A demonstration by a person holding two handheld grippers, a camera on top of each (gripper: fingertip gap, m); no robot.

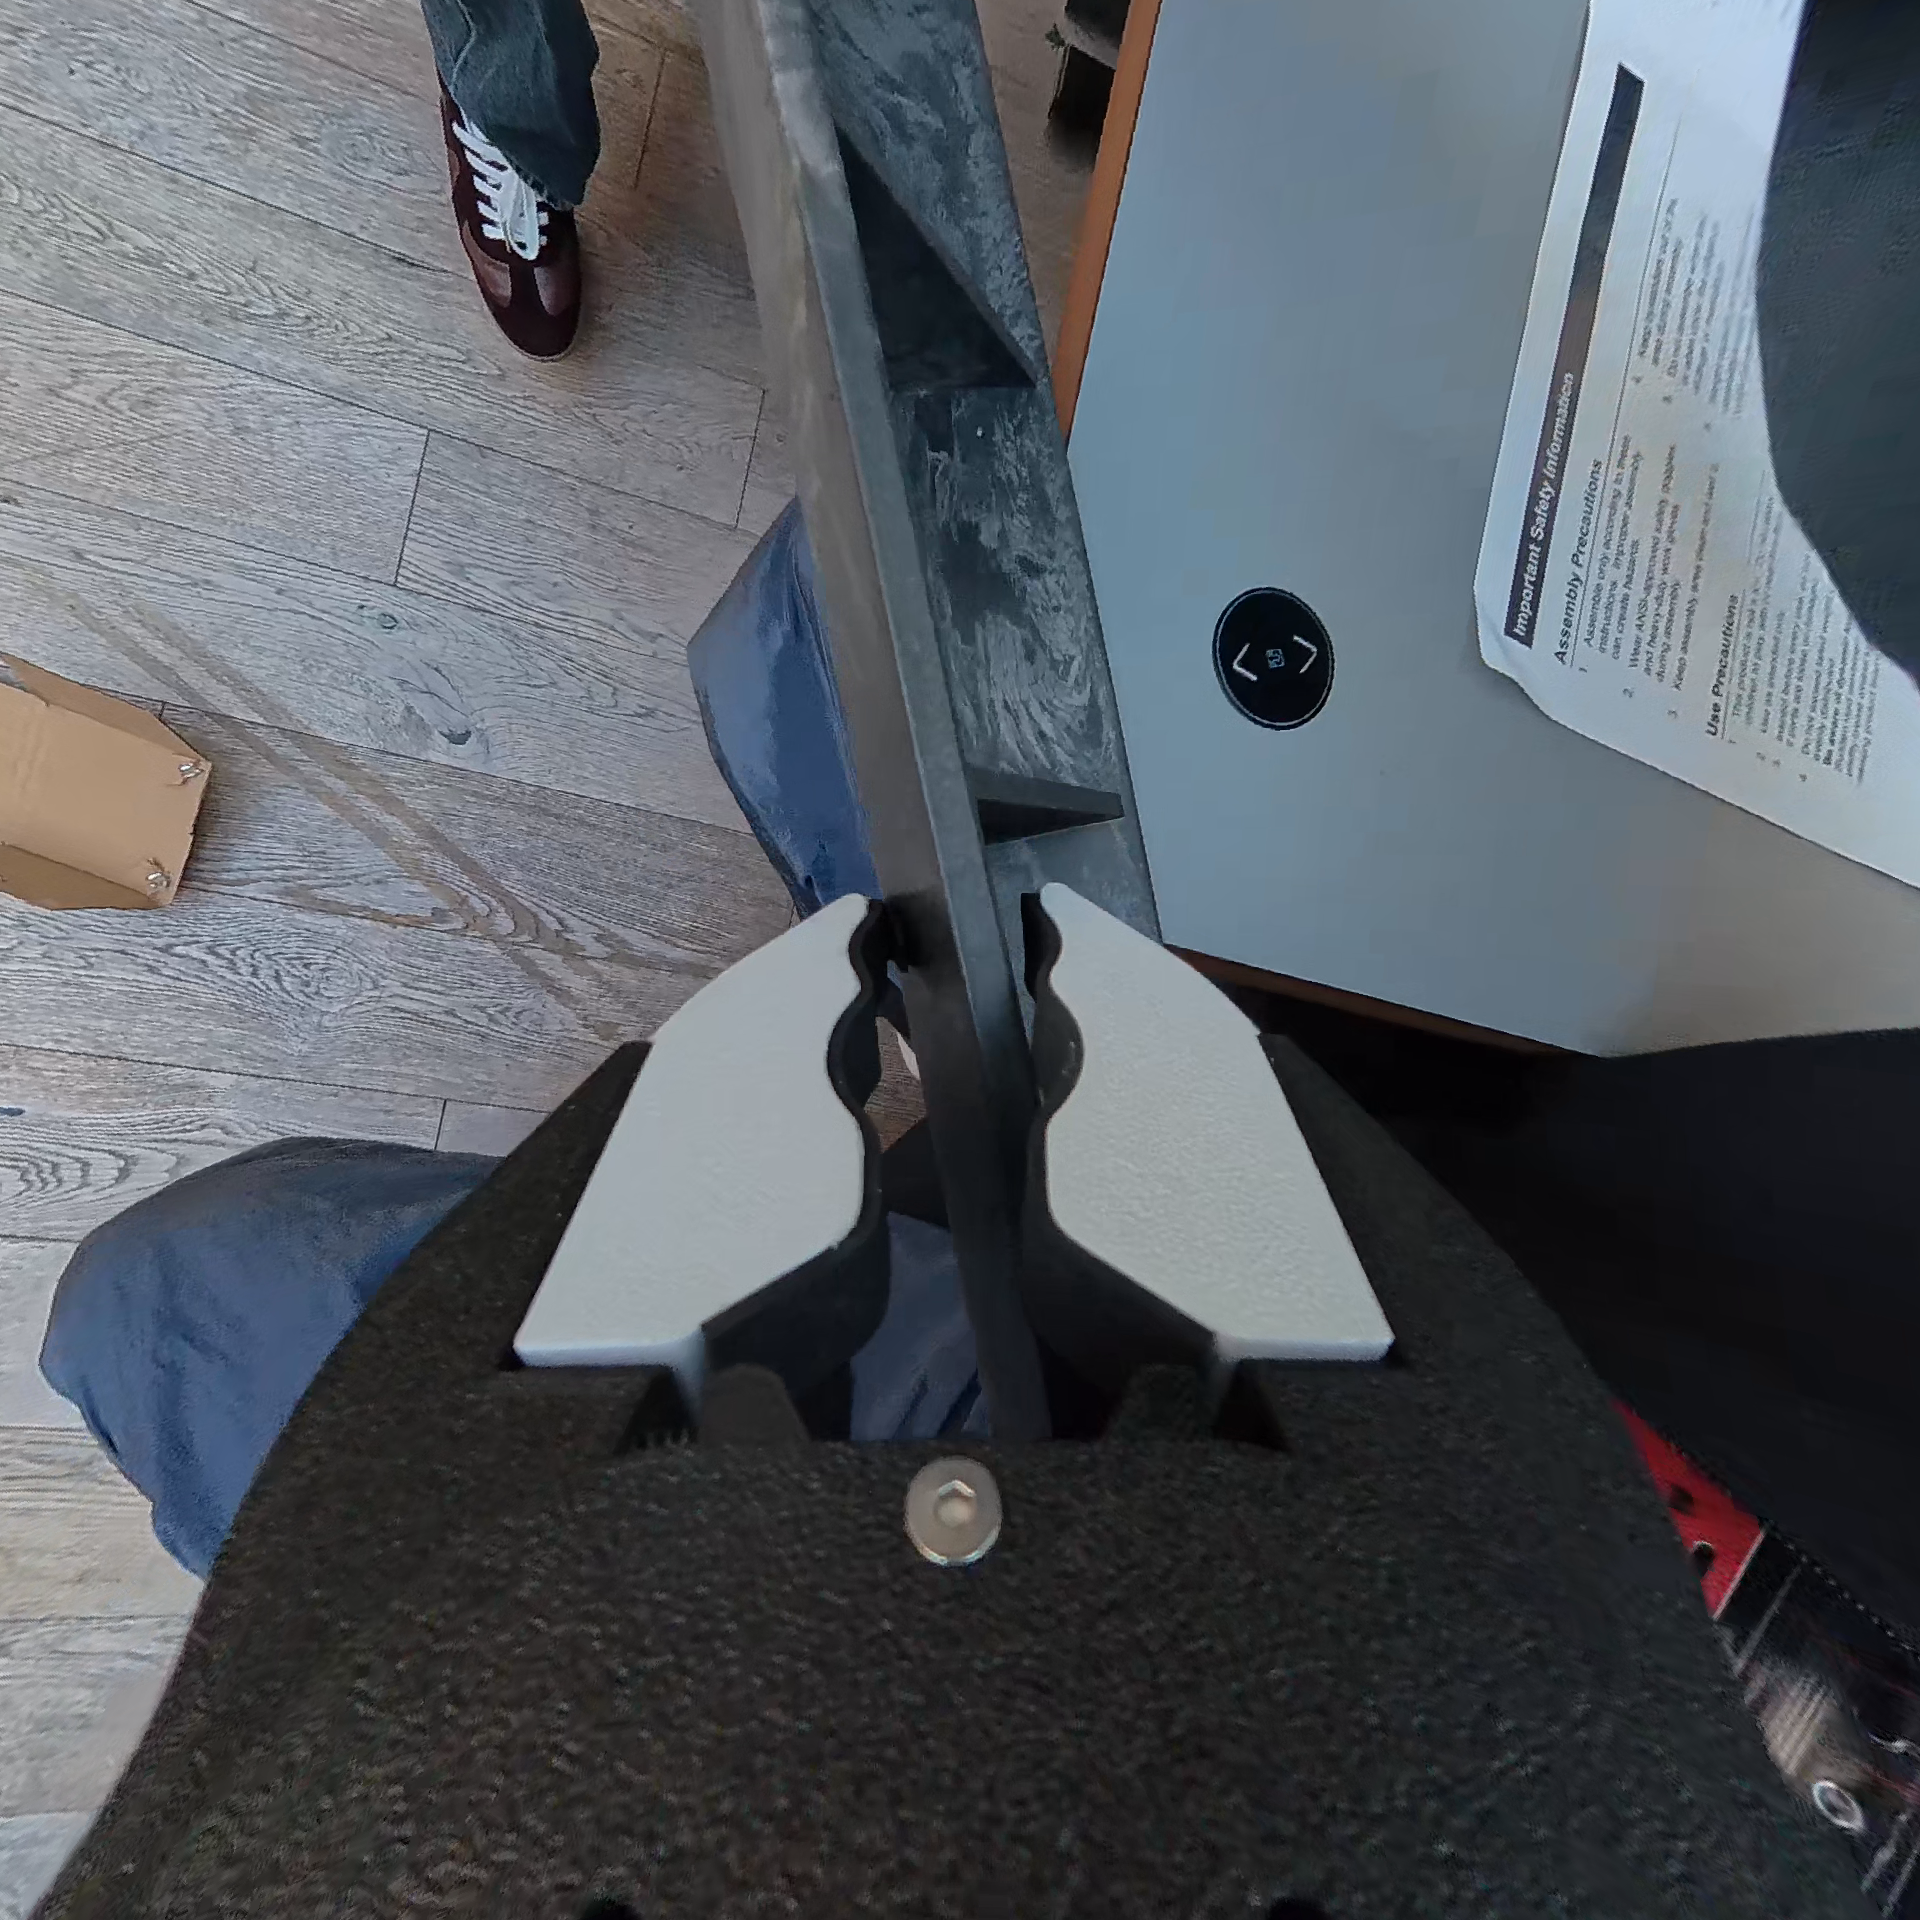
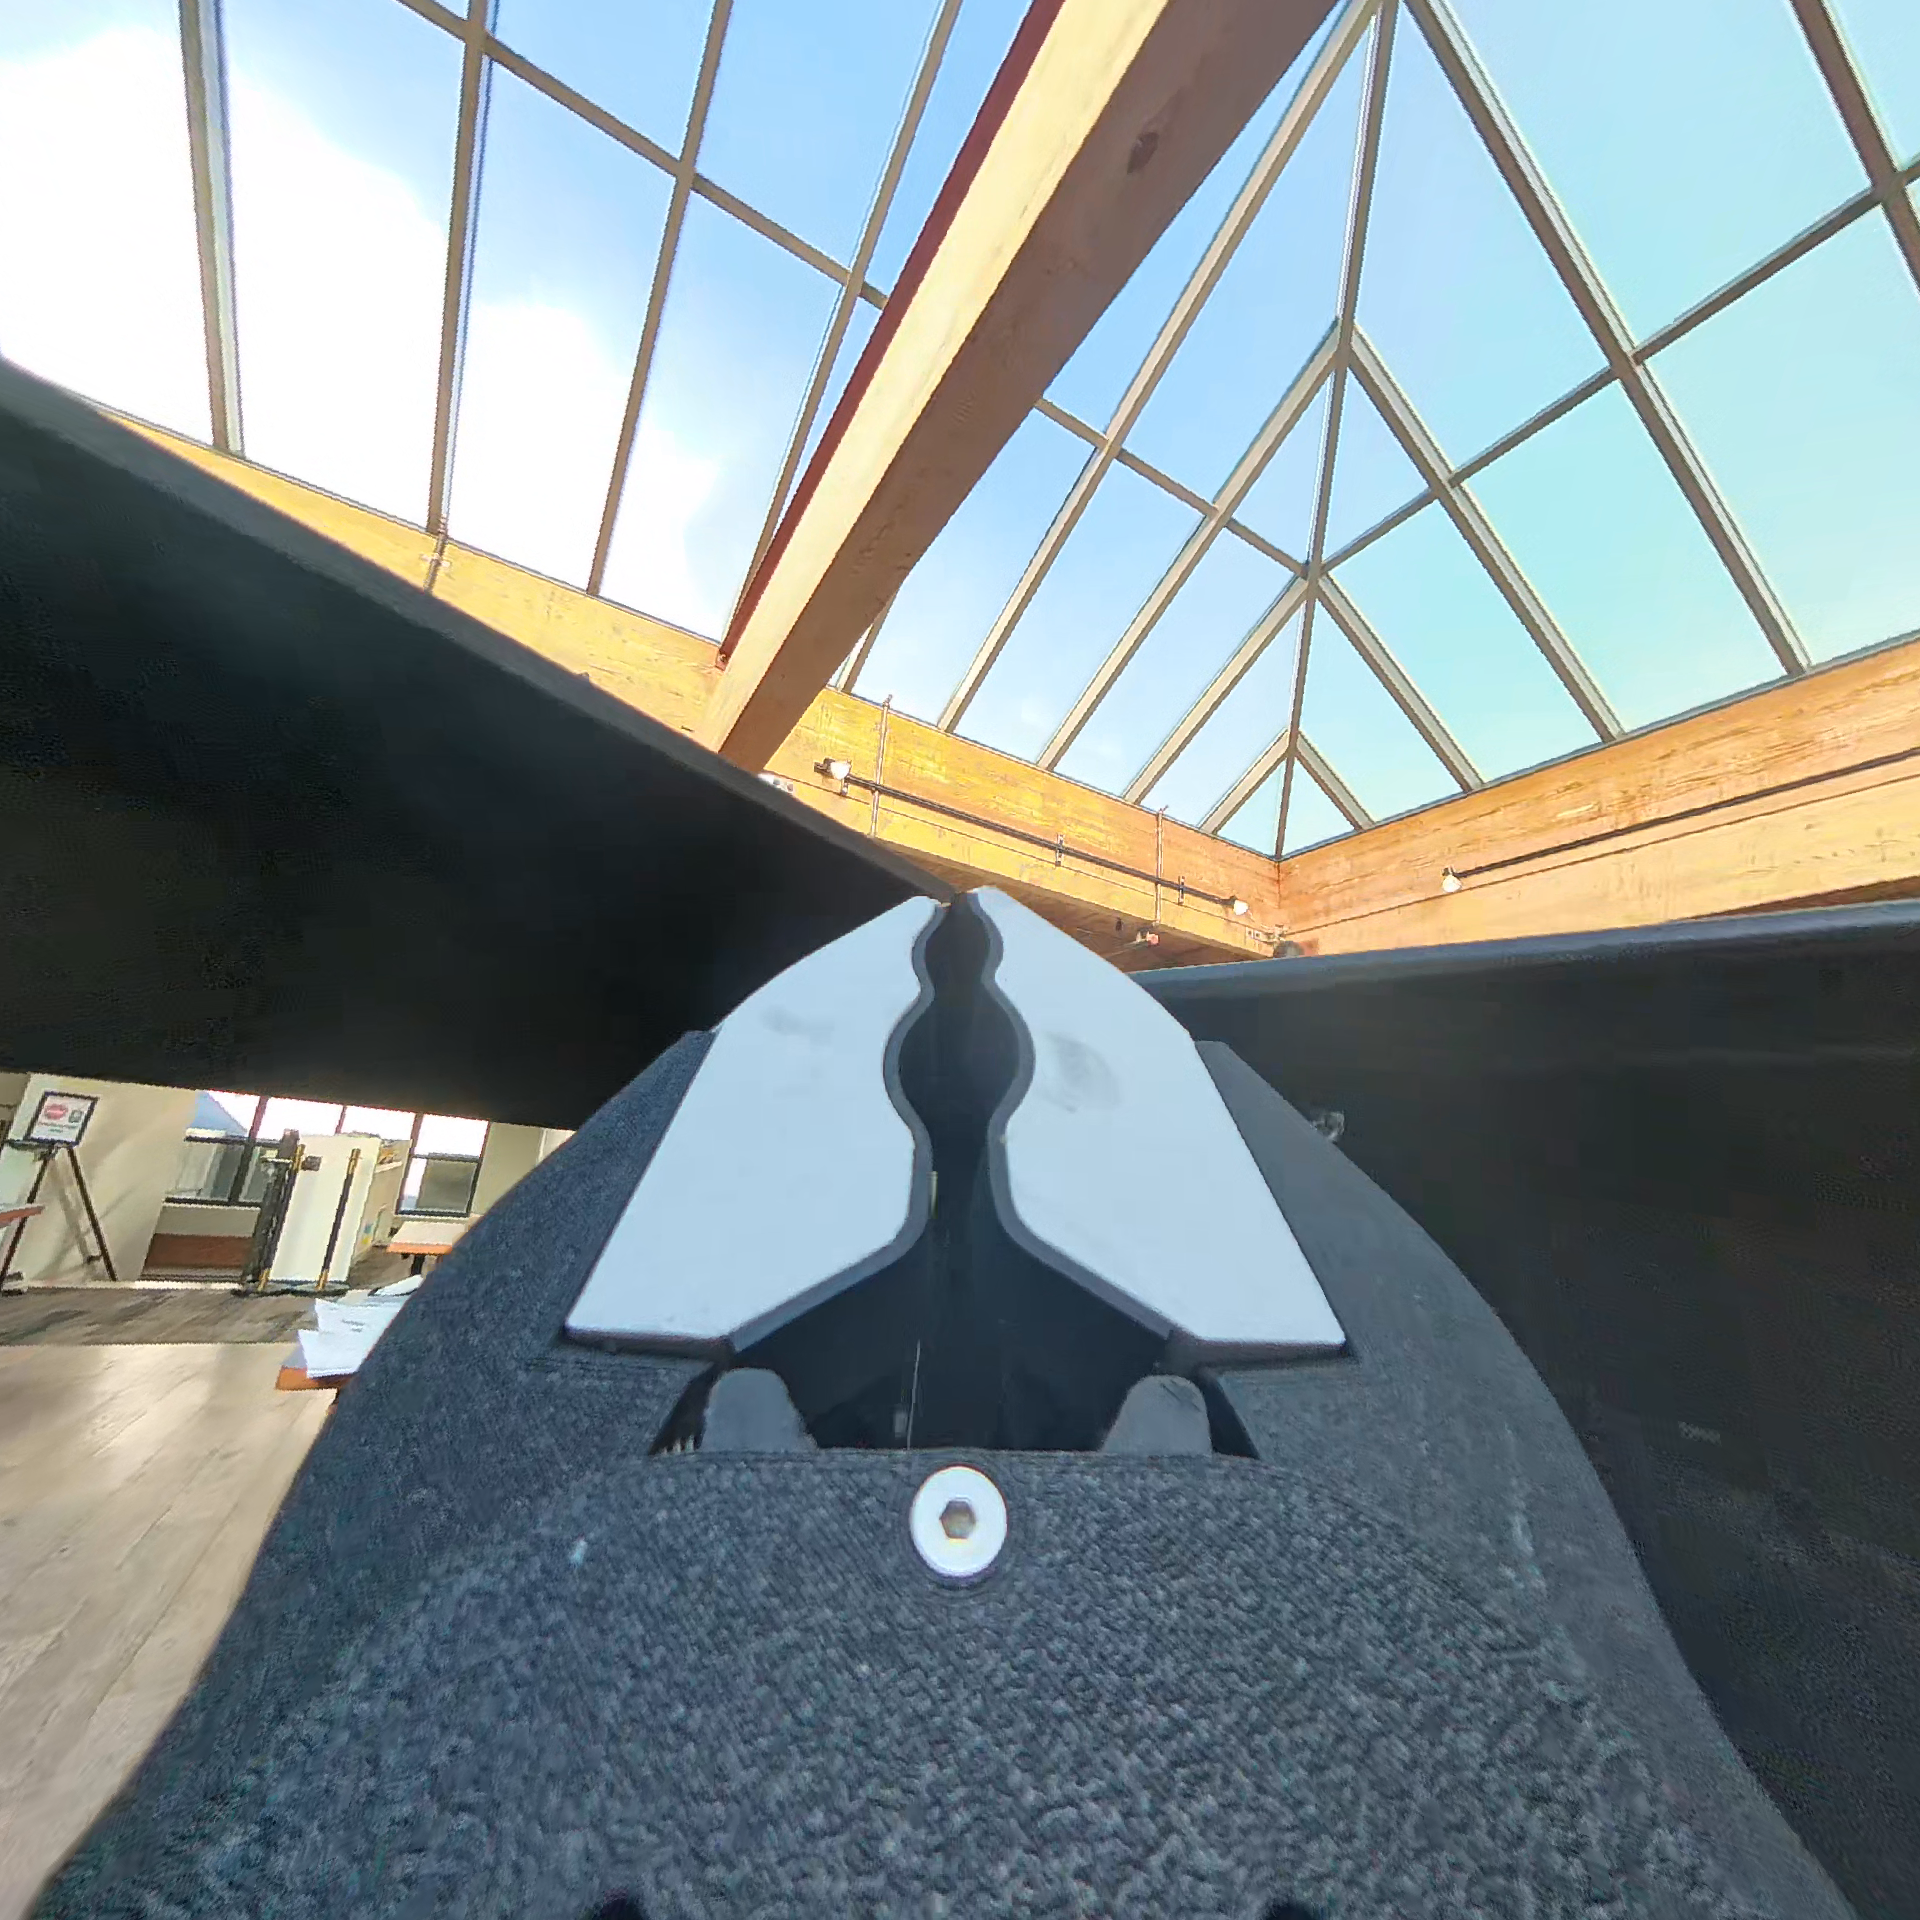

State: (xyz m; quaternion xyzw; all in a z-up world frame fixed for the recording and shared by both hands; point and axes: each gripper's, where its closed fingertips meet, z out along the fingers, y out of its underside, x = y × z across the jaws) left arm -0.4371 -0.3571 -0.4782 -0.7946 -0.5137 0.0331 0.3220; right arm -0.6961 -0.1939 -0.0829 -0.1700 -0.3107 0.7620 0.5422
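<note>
Left hand-held gripper (image 1: 956,914) straddling dark panel edge (image 1: 935,727), right hand-held gripper (image 2: 958,899) closed

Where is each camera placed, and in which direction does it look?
Left wrist view: on the left gripper, facing down at the wood floor; its fingers straddle a black panel edge; blue-trousered knees show.
Right wrist view: on the right gripper, facing up at the skylight, fingertips together.
Shared: possibly the black panel.

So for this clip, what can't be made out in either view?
- Left wrist view: the black panel runs off the top edge; its full shape is unknown.
- Left wrist view: the printed sheet is cut off at the right.
- Right wrist view: the right gripper hides whatever its tips pinch.
</note>
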